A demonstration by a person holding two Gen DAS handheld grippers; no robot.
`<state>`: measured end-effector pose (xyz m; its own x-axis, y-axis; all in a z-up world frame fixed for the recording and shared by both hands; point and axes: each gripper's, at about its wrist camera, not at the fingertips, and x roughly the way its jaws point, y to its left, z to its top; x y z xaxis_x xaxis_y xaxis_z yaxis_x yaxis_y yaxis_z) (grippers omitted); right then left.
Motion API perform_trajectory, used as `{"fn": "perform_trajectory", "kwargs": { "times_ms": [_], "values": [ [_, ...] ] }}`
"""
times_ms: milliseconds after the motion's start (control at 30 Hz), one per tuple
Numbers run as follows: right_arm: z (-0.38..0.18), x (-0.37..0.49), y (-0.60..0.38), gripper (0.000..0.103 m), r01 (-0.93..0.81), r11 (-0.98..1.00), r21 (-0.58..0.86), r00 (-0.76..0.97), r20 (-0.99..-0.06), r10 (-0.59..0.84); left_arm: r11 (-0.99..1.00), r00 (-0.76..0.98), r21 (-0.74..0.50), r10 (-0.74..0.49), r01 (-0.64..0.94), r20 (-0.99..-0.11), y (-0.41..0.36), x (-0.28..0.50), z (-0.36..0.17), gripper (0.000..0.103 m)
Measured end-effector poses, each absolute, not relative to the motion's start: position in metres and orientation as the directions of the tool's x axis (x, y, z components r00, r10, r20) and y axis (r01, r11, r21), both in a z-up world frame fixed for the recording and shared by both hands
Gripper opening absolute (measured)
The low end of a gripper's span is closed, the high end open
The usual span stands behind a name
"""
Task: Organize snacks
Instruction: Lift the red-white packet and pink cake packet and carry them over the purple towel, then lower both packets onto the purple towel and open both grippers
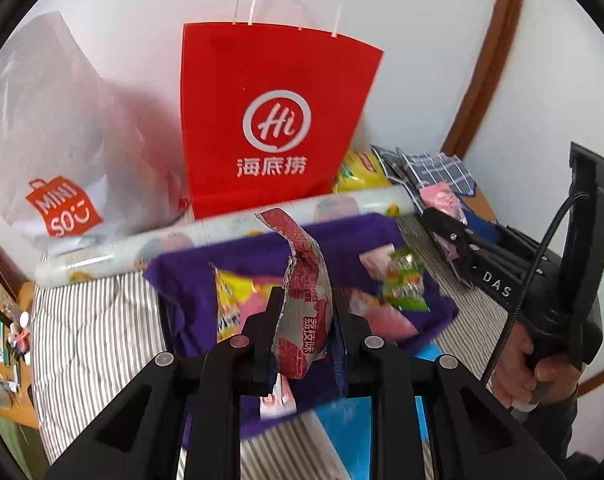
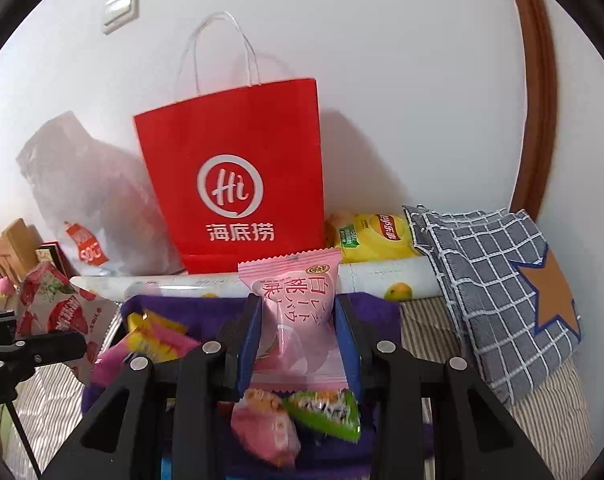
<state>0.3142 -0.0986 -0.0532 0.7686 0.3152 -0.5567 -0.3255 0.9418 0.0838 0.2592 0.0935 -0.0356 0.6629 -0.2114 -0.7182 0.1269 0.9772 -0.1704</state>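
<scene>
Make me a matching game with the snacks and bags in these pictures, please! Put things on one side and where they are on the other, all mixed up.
Things:
1. red-and-white snack packet
2. pink peach packet
3. red paper bag
4. yellow chips bag

Places:
A. standing against the white wall
B. between the fingers of the left gripper
C. lying to the right of the red bag, by the checked cloth bag
D. between the fingers of the right gripper

Pairs: 1-B, 2-D, 3-A, 4-C
</scene>
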Motion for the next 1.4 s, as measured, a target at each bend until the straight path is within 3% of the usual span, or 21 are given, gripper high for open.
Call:
{"fn": "perform_trajectory", "kwargs": {
  "times_ms": [400, 1400],
  "values": [
    [-0.108, 0.334, -0.095, 0.034, -0.344, 0.932, 0.115, 0.713, -0.614, 0.339, 0.983, 0.621, -0.178, -0.164, 0.04, -0.767, 0.132, 0.296, -0.076, 0.021],
    [-0.128, 0.331, -0.094, 0.034, -0.365, 0.922, 0.128, 0.684, -0.635, 0.359, 0.984, 0.565, -0.173, -0.168, 0.045, -0.808, 0.125, 0.305, -0.098, 0.022]
  ]
}}
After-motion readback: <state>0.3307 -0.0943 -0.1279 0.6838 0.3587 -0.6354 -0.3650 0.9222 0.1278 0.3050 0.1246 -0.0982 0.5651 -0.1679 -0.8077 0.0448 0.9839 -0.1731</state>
